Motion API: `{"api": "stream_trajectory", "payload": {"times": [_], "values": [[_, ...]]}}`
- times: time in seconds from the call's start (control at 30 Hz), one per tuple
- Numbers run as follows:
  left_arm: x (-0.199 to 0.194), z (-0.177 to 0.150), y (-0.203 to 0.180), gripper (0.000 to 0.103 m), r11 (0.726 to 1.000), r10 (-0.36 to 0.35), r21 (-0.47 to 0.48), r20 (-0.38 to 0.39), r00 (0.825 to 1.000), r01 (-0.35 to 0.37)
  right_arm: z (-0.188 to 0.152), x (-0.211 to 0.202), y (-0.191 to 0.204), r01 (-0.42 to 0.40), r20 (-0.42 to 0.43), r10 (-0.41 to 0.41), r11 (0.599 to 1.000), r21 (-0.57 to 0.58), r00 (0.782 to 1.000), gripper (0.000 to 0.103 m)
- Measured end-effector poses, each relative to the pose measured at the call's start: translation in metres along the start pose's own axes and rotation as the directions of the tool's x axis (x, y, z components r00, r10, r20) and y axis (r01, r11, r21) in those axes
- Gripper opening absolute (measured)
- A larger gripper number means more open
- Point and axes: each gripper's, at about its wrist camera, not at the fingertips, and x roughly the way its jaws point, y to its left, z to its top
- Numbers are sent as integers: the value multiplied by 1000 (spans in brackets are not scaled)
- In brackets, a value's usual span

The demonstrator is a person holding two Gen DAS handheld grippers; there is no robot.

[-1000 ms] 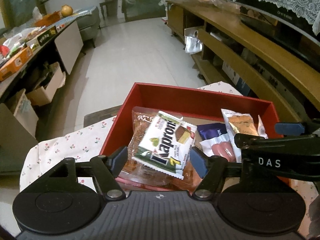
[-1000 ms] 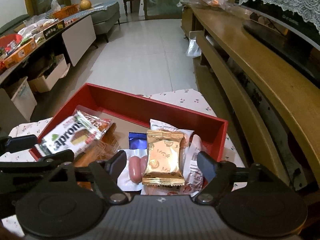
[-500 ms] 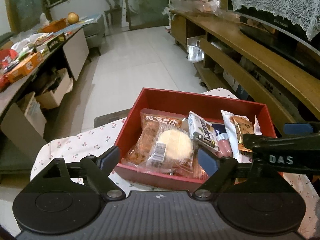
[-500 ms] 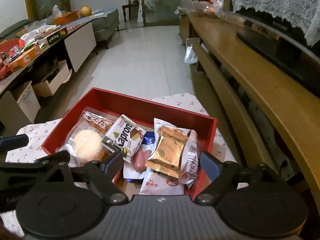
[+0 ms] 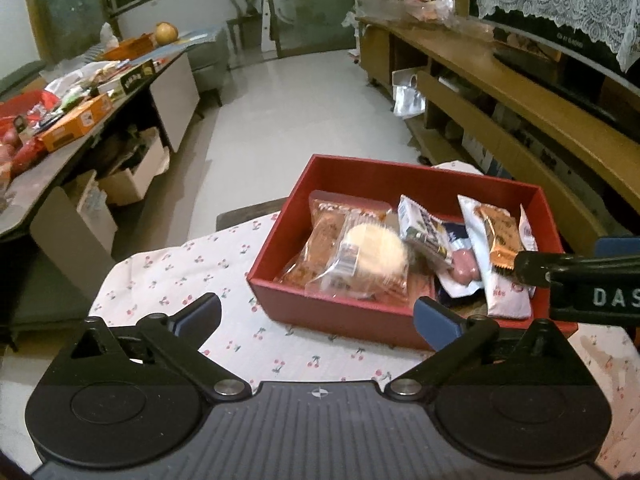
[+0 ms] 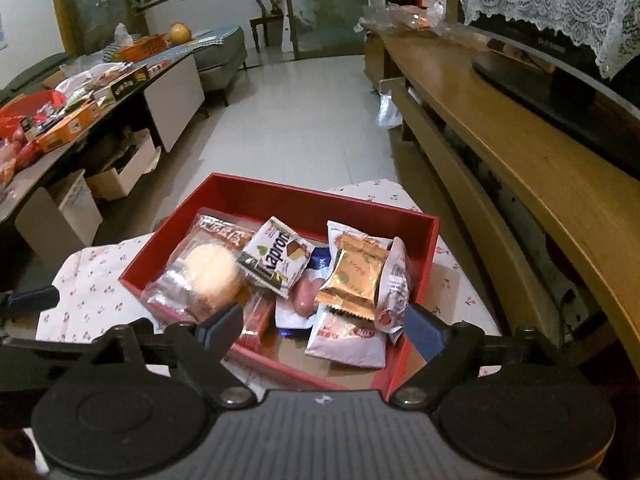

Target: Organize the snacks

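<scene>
A red box [image 5: 340,316] sits on a cherry-print cloth and holds several snacks. Among them are a round cake in clear wrap [image 5: 372,256], a white wafer pack [image 5: 424,228] and a gold packet [image 5: 498,236]. My left gripper [image 5: 318,316] hovers before the box's near-left corner, its jaws opening with nothing between them. In the right wrist view the same box [image 6: 432,240] lies just ahead, with the cake [image 6: 208,272], wafer pack [image 6: 276,260], gold packet [image 6: 354,276] and a pink sausage pack [image 6: 304,292]. My right gripper [image 6: 324,324] is open above the box's near edge and holds nothing.
The cloth [image 5: 180,272] covers a small table with bare room left of the box. A long wooden bench [image 5: 520,100] runs along the right. A cluttered table [image 5: 60,120] stands at the left, with cardboard boxes [image 5: 128,180] beneath it and tiled floor beyond.
Both grippers have drawn back from the box, which now looks smaller. The wafer pack left the left jaws and lies in the box. The left jaws have spread wider.
</scene>
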Motion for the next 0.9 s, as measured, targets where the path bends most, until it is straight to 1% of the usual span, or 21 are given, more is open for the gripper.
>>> {"api": "stream_trajectory", "payload": {"times": [0.1, 0.17, 0.3, 0.43, 0.6, 0.73, 0.9], "values": [[-7, -7, 0, 103, 1000, 16, 16, 5, 1000, -16, -10, -8, 1, 6, 2, -6, 1000, -1, 1000, 103], [-13, -13, 1, 103, 1000, 11, 9, 9, 1000, -11, -17, -14, 1, 6, 0, -6, 1000, 0, 1000, 103], [-23, -25, 9, 103, 999, -31, -41, 0, 1000, 31, -32, -29, 1, 12, 3, -12, 1000, 13, 1000, 103], [-33, -42, 14, 103, 997, -31, -71, -9, 999, 31, -52, -40, -4, 21, -11, -21, 999, 42, 1000, 103], [-46, -64, 16, 103, 996, -38, -76, -29, 999, 36, -80, -49, -3, 19, -54, -16, 998, 61, 998, 103], [-57, -80, 20, 103, 995, -58, -86, -30, 998, 56, -96, -61, -1, 8, -55, -4, 998, 70, 998, 103], [-65, -98, 19, 103, 996, -50, -70, -40, 998, 47, -118, -70, 7, 11, -74, -7, 999, 53, 997, 103]]}}
